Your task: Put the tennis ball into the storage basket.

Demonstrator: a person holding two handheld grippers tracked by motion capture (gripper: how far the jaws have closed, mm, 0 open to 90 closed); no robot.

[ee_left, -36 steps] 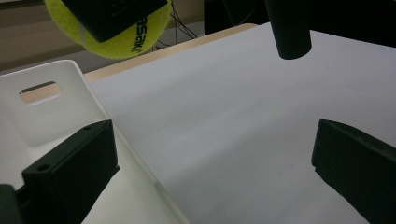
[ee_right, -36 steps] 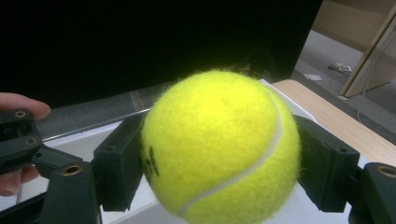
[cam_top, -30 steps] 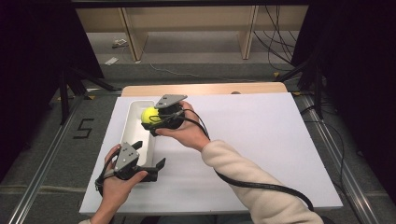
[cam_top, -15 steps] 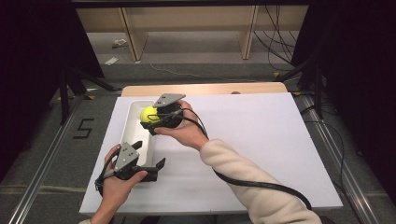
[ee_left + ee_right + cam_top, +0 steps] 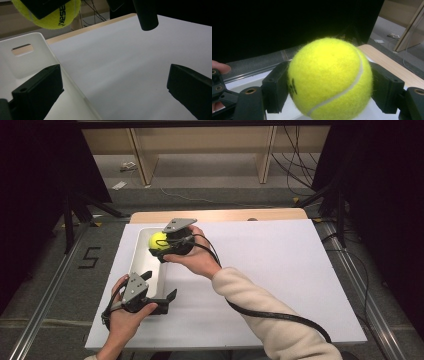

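White tray (image 5: 136, 265) sits at the table's left. Left gripper (image 5: 159, 296) rests released, jaws spread across the tray's near right wall. Right gripper (image 5: 159, 249) clamps the tennis ball (image 5: 158, 240) above the tray's far end.

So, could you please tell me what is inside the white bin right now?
The bin looks bare where its floor shows. The ball hangs above its far end, clamped in the right gripper, not resting inside. That gripper and hand hide the floor beneath.
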